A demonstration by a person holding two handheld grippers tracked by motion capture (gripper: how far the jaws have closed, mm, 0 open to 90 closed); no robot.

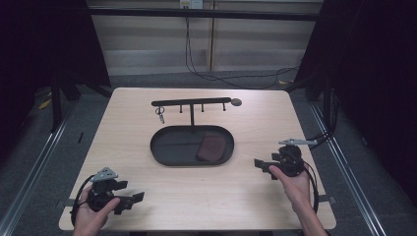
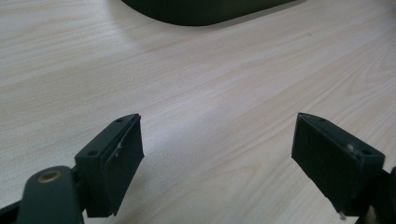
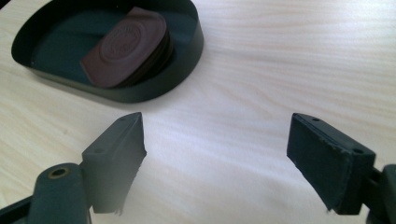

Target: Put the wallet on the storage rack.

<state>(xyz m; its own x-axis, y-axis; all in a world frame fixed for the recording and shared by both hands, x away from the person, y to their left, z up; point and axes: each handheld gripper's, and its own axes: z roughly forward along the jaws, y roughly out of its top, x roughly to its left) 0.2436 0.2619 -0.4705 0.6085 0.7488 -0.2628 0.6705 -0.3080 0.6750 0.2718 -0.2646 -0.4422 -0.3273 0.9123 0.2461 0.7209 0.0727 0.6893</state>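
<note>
Both jaws stand apart and empty: our right gripper point(image 1: 261, 164) faces the brown wallet point(image 3: 125, 46) in the tray's point(image 3: 187, 70) right end, ready to reach; our left gripper point(image 1: 132, 200) waits near.

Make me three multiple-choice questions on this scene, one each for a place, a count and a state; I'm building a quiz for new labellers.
1. Where does the brown wallet lie?
A. in the black tray
B. on the bare table
C. on the rack

2. How many things hang from the rack's pegs?
A. none
B. one
C. three

3. How do the right gripper's jaws stand?
A. shut on the wallet
B. shut on nothing
C. open

Answers: 1 A, the tray's wall rings the wallet; 2 B, a single set of keys hangs near the left end; 3 C, bare table shows between the jaws.
</note>
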